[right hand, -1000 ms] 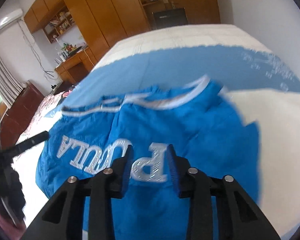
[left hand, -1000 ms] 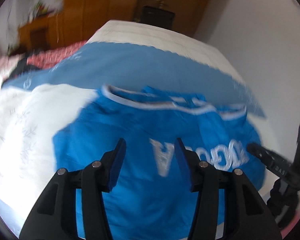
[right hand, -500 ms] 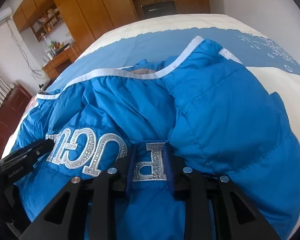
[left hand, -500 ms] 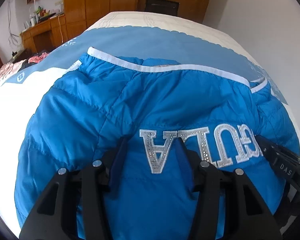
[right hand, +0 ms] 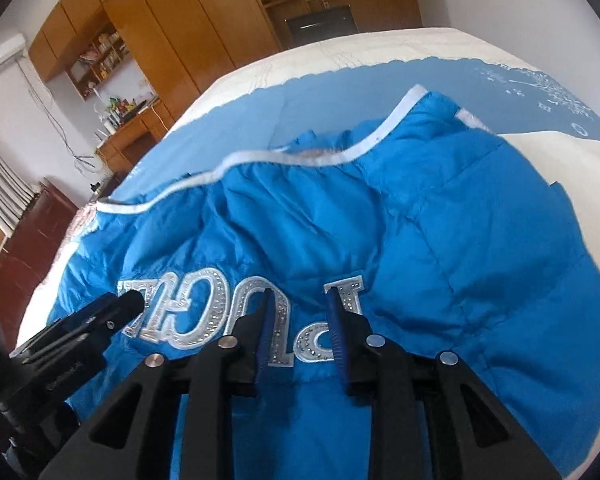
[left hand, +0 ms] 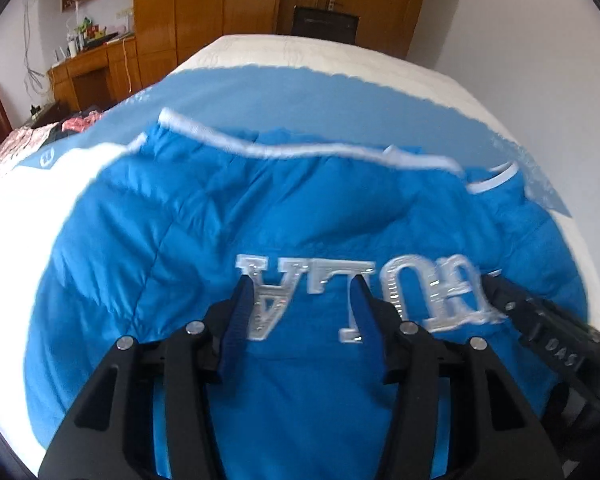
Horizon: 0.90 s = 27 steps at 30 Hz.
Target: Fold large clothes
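A: Nearest us, the left gripper is clamping a wide fold of the blue jacket; the right gripper, jaws just closing, is pinching a narrower bunch by the silver lettering.

B: Both are gripping that fold to lay it flat on the bed. The jacket's lying lower and fuller than a second ago, and the white trim is settling beyond.

White walls, wooden wardrobes – a cluttered desk beside the bed
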{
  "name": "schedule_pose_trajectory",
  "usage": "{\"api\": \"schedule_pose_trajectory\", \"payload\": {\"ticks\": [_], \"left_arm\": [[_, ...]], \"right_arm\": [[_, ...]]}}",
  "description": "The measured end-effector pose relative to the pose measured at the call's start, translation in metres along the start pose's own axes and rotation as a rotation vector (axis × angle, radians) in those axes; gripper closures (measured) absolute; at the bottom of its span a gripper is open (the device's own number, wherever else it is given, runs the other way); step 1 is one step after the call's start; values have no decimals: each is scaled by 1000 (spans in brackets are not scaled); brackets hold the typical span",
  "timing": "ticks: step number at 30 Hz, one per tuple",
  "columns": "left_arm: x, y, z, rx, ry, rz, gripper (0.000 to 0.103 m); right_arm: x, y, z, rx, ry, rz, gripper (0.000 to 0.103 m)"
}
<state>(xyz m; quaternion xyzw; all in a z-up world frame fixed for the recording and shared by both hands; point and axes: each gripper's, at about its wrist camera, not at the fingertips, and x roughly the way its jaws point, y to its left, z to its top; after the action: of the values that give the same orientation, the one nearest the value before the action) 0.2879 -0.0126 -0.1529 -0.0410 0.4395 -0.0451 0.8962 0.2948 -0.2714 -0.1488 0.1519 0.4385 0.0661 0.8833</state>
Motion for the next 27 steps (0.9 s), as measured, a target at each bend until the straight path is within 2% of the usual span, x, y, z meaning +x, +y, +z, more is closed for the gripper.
{"api": "schedule_pose_trajectory", "payload": {"ticks": [4,9,14,16,17,18,19,21,25,27], "left_arm": [[12,8,-2,32,13,-27,53],[18,6,-3,58,13,1,53],[5,6,7,67,59,12,54],[-15,18,13,40,52,9,51],[-27,27,16,27,38,-6,45],[-36,33,18,23,26,-1,38],[-46,43,21,27,10,23,35],[-58,61,24,31,12,66,28],[-69,115,25,-61,57,65,25],[-68,137,23,-116,81,32,25]], "right_arm": [[11,0,-1,-57,11,-12,78],[15,4,-6,-76,5,-38,79],[-1,3,5,-78,74,-18,78],[-25,-5,8,-75,47,0,69],[-33,-8,9,-79,36,3,65],[-43,-12,10,-84,23,-1,55],[-58,-18,11,-94,2,-16,46],[-76,-31,12,-92,-25,-44,37],[-95,-64,19,-28,-26,-64,20],[-94,-85,24,17,-7,-76,19]]}}
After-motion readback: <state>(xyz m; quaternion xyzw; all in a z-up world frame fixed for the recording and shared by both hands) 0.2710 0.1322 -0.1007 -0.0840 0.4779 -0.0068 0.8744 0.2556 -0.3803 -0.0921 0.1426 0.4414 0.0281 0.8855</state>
